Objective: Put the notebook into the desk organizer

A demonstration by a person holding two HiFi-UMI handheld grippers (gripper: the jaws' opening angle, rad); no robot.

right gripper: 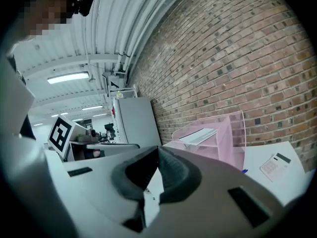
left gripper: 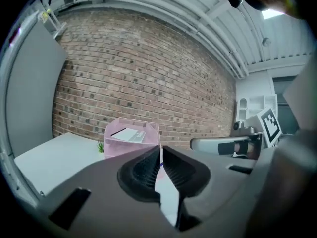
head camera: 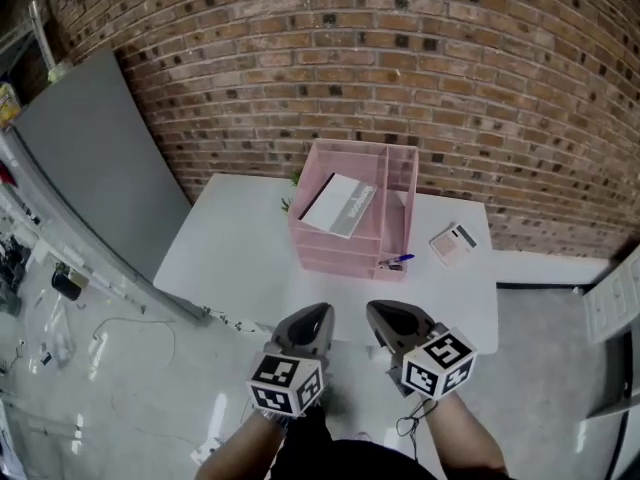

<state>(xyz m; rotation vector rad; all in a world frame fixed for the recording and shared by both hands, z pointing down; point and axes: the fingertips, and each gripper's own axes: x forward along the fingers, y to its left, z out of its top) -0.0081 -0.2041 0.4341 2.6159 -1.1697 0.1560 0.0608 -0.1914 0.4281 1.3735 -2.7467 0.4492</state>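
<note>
The pink clear desk organizer point(head camera: 398, 183) stands at the back middle of the white table point(head camera: 235, 248). A white and grey notebook point(head camera: 338, 205) lies tilted in its wide left compartment. Both grippers hover over the table's front edge, well short of the organizer. My left gripper point(head camera: 322, 314) is shut with nothing between its jaws, and so is my right gripper point(head camera: 375, 311). In the left gripper view the organizer point(left gripper: 130, 147) and notebook point(left gripper: 127, 134) show beyond the shut left gripper point(left gripper: 160, 152). The right gripper view shows the organizer point(right gripper: 225, 145) and notebook point(right gripper: 199, 136) past the shut right gripper point(right gripper: 157, 151).
A calculator point(head camera: 452, 243) lies on the table right of the organizer, and a blue pen point(head camera: 397, 261) sits at the organizer's front right corner. A small green plant point(left gripper: 100, 146) is at its back left. A grey panel point(head camera: 90, 158) leans left; a brick wall point(head camera: 400, 58) stands behind.
</note>
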